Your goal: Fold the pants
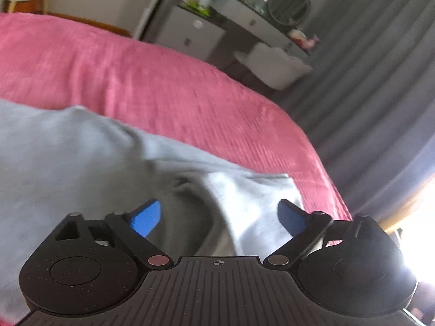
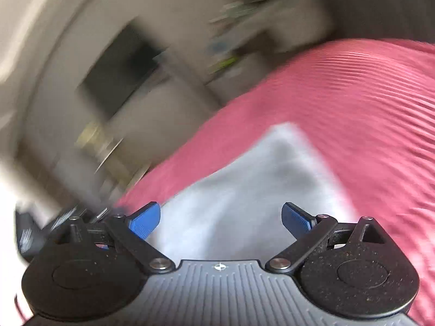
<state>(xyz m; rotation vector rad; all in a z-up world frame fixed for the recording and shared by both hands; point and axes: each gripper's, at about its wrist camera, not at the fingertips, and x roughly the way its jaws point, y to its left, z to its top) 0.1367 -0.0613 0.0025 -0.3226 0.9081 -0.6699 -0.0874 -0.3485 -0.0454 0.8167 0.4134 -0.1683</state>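
Note:
Light grey pants (image 1: 81, 157) lie on a pink bedspread (image 1: 163, 81). In the left wrist view they fill the lower left, with a rumpled fold just ahead of my left gripper (image 1: 220, 217), which is open and empty above the cloth. In the right wrist view the pants (image 2: 258, 179) show as a flat grey panel with a corner pointing away. My right gripper (image 2: 220, 217) is open and empty above that panel. This view is blurred by motion.
The pink bedspread (image 2: 353, 103) drops off at the bed's edge on the right in the left wrist view. Beyond it stand a white dresser (image 1: 195, 32) with bottles and a round mirror (image 1: 289, 4), a white chair (image 1: 274, 65) and grey curtains (image 1: 367, 81).

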